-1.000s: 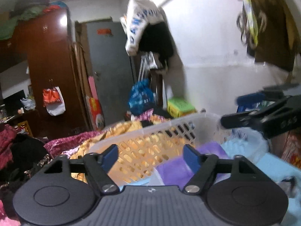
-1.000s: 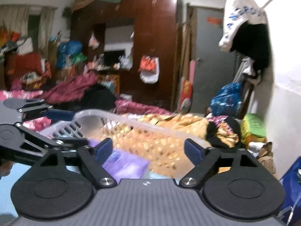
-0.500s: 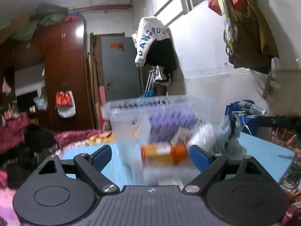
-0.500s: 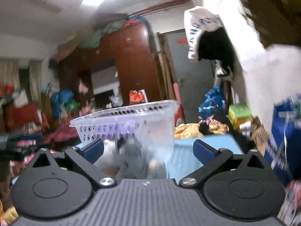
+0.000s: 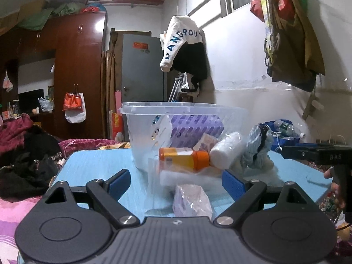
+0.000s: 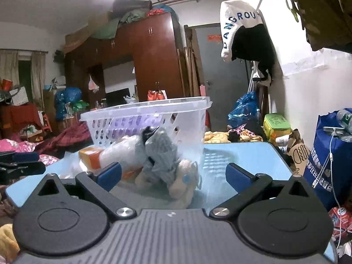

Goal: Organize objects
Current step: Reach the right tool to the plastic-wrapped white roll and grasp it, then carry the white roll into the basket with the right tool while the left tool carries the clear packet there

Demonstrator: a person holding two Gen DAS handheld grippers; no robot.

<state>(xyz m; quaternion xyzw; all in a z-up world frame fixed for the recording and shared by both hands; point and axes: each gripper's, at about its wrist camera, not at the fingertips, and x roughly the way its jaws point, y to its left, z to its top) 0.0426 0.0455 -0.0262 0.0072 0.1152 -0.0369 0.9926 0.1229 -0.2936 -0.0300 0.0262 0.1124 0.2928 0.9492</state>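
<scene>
while jaws gape: one basket [image 5: 154, 118], one orange bottle [image 5: 182, 158], blue table [image 5: 92, 165].

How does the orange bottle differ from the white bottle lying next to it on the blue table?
The orange bottle is see-through orange with an orange cap; the white bottle is plain and opaque. The orange one lies level, cap pointing right; the white one tilts, its far end raised toward the basket. Both lie on their sides, apparently touching, in front of the basket.

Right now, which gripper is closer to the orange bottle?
Left. The left gripper faces the orange bottle just ahead between its open fingers; the right gripper is off to its side, behind the grey cloth bundle.
</scene>
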